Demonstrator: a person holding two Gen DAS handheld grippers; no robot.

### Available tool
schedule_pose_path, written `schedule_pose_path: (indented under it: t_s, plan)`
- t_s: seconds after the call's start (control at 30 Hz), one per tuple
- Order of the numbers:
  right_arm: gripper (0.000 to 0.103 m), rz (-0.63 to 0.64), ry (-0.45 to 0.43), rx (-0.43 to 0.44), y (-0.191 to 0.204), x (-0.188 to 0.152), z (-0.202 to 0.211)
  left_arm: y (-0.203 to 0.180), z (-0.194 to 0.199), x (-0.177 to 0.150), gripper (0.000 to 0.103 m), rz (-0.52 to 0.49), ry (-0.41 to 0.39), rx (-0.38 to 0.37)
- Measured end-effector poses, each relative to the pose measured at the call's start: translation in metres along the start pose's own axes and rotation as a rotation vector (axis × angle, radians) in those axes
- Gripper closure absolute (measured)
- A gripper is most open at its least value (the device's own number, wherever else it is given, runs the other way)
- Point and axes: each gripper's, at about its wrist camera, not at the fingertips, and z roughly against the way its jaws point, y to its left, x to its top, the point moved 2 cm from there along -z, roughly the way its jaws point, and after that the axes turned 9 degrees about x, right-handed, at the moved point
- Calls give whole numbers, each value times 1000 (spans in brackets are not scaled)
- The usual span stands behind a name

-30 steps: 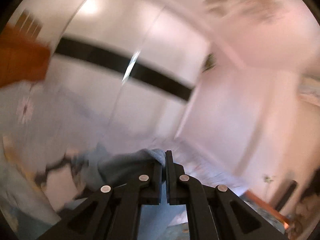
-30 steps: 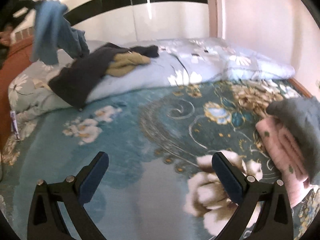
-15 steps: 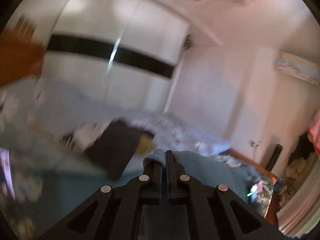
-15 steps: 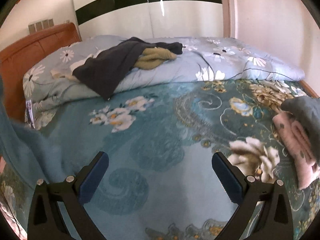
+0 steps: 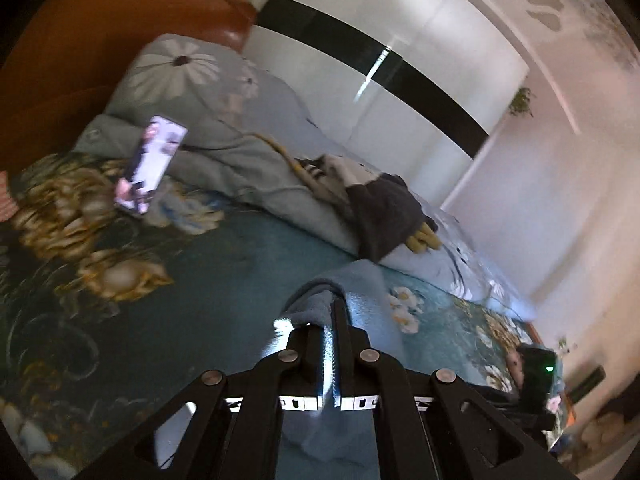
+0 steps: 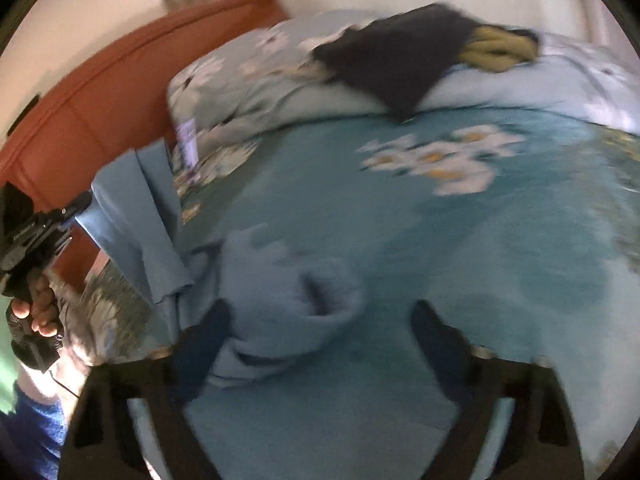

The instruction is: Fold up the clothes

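Two black fingers of the left gripper (image 5: 333,312) meet in the left wrist view, jaws clamped on a fold of the light blue garment (image 5: 360,292), which bunches over the fingertips and hangs down behind them. Beyond lies the bed (image 5: 200,264) with its teal floral cover, a lit phone (image 5: 151,163) near the pillow (image 5: 176,68), and a dark garment (image 5: 384,216) draped over the pale floral duvet (image 5: 256,168) with a mustard-yellow garment (image 5: 422,240) just beside it.

From the right wrist view, the right gripper (image 6: 320,336) has its jaws wide apart, holding nothing. The light blue garment (image 6: 280,288) lies crumpled on the bed (image 6: 500,248) between them, nearer the left finger and seemingly touching it. One end rises left to the left gripper (image 6: 74,206), held in the person's left hand (image 6: 38,304). The dark garment (image 6: 400,60) rests far back on the duvet (image 6: 520,88).
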Motion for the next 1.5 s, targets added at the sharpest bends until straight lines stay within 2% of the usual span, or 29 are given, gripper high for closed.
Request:
schedule_pose_path:
  t_s: [0.03,0.07,0.1,0.13,0.17,0.2,0.27,0.33,0.5,0.53,0.6,0.63,0.7,0.87,0.97,1.1,1.2,1.23,1.27,1.3,1.33,1.37,1.5]
  plan:
    - [34,9,19,-2,4,3,-10,0,-1,0,100,-1,-1,5]
    - [45,14,36,-9,7,5,-18,0,-2,0,100,-3,-1,9]
    - [61,16,52,-5,10,5,-24,-4,-2,1,100,-14,-2,11]
    - [71,19,73,-1,11,5,-30,-7,-4,3,100,-22,-4,9]
    - [88,19,84,0,11,5,-33,-12,-7,6,100,-30,-6,3]
    - [95,15,80,-4,10,5,-29,-18,-9,12,100,-42,-6,-13]
    - [97,7,71,-12,6,5,-22,-31,-17,24,100,-77,-13,-50]
    - [97,5,22,-47,-1,17,-3,-49,-25,37,100,-127,-23,-91]
    - [98,62,-256,-261,-15,65,104,-105,-29,71,100,-277,-111,-222]
    - [98,71,-296,-301,-18,65,123,-116,-28,77,100,-305,-135,-247]
    - [98,73,-304,-357,-28,48,141,-124,-35,77,100,-339,-145,-262]
    - [98,74,-307,-385,-32,39,150,-127,-41,75,100,-360,-145,-264]
    - [98,59,-296,-427,-45,19,163,-121,-65,61,100,-394,-88,-221]
    - [98,-140,-102,-357,-101,-64,133,-86,-146,0,100,-356,219,-111]
    - [98,-128,-63,-344,-98,-83,123,-63,-161,-28,100,-343,297,-12]
    - [97,-98,-41,-356,-92,-85,118,-42,-140,-32,99,-236,328,-84]
    - [97,-103,-20,-346,-91,-85,111,-42,-129,-42,97,-248,338,-91]
    - [97,-104,-16,-346,-90,-86,111,-42,-125,-47,92,-255,340,-88]
    - [96,-105,-12,-345,-88,-88,111,-40,-121,-50,77,-248,338,-82]
    - [96,-108,-12,-343,-87,-88,113,-38,-118,-52,66,-239,336,-77]
    - [96,-112,-19,-336,-85,-87,116,-31,-114,-53,49,-212,335,-75]
    - [96,-116,-26,-330,-83,-86,120,-25,-111,-54,46,-185,334,-75]
    - [96,-105,-65,-303,-73,-73,133,1,-96,-51,45,-68,320,-101]
